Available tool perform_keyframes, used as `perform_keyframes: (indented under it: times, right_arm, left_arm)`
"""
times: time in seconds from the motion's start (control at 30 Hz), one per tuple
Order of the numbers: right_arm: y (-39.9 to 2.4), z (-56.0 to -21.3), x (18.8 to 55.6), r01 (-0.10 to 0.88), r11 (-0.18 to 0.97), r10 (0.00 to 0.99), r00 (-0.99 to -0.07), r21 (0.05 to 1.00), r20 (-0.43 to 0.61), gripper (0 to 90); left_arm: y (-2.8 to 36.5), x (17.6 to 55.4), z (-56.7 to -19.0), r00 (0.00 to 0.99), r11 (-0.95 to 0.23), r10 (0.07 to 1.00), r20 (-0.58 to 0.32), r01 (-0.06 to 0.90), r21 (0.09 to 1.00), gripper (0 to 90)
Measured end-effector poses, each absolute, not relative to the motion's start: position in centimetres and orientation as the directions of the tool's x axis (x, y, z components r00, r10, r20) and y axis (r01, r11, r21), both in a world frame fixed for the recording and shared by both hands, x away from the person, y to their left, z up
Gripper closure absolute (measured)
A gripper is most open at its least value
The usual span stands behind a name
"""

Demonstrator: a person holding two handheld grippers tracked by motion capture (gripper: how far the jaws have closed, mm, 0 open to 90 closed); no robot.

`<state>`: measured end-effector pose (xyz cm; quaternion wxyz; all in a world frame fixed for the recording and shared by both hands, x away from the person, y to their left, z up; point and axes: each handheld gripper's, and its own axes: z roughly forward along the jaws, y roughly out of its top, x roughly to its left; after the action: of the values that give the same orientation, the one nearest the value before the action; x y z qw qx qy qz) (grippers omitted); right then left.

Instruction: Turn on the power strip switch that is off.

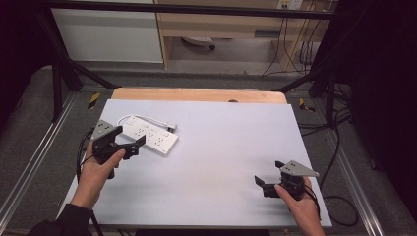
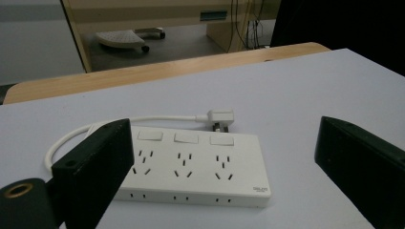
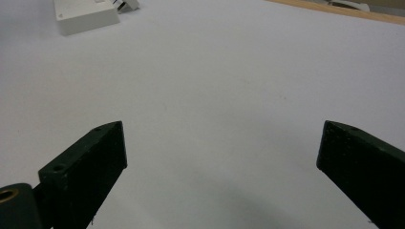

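I have the left gripper (image 1: 129, 142) at the near left end of the white power strip (image 1: 150, 136), jaws spread wide and holding nothing. In the left gripper view the strip (image 2: 191, 164) lies flat on the pale table top (image 1: 221, 147), long side toward me, its white cord (image 2: 71, 138) looping round the far side to the plug (image 2: 219, 117), which rests just beyond the switches. The right gripper (image 1: 268, 184) sits well apart at the near right, jaws also spread over bare table.

The step in hand, as I judge it, is taking hold of the strip. To do it well I would come in low, straddle the thin body across its short width rather than its length, keep the jaws off the cord, and close squarely so the strip does not pivot or skid on the smooth surface.
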<state>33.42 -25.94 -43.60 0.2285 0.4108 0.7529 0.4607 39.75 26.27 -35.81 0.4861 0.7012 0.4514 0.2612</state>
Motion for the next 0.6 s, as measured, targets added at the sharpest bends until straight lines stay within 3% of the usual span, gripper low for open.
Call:
perform_keyframes:
  times: [0.6]
  right_arm:
    - [-26.1, -43.5, 33.4, 0.407, 0.229, 0.831, -0.555, 0.884, 0.04, 3.5]
  left_arm:
    - [24.7, 41.9, -35.6, 0.461, -0.136, 0.885, -0.061, 0.383, 0.914, 6.3]
